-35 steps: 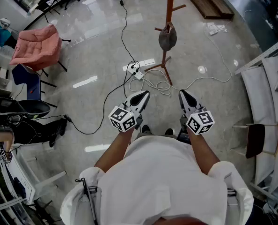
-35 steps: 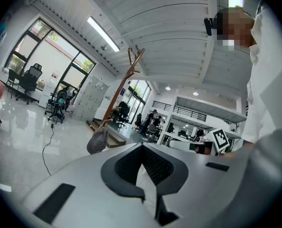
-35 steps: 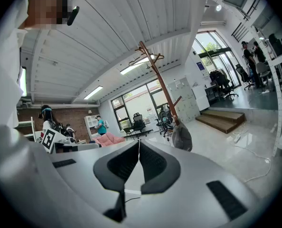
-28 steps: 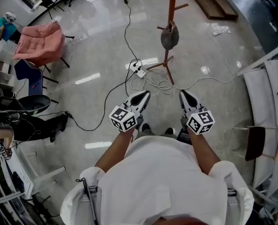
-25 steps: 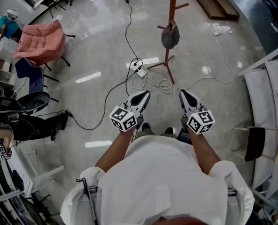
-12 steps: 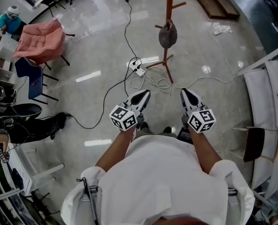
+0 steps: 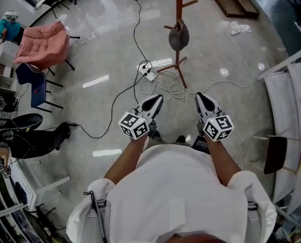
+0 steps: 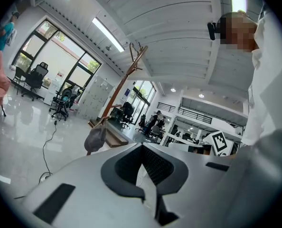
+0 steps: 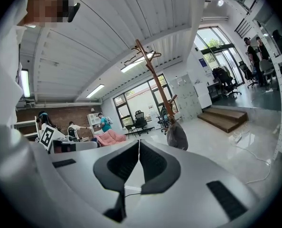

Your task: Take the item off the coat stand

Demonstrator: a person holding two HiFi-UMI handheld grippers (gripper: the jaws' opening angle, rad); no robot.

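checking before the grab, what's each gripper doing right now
Left gripper: closed, holding nothing.
Right gripper: closed, holding nothing.

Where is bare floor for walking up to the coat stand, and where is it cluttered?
Bare floor lies left of the coat stand, between the pink chair and the black cable. It is crowded at the stand's feet, where a power strip and a coiled white cable lie.
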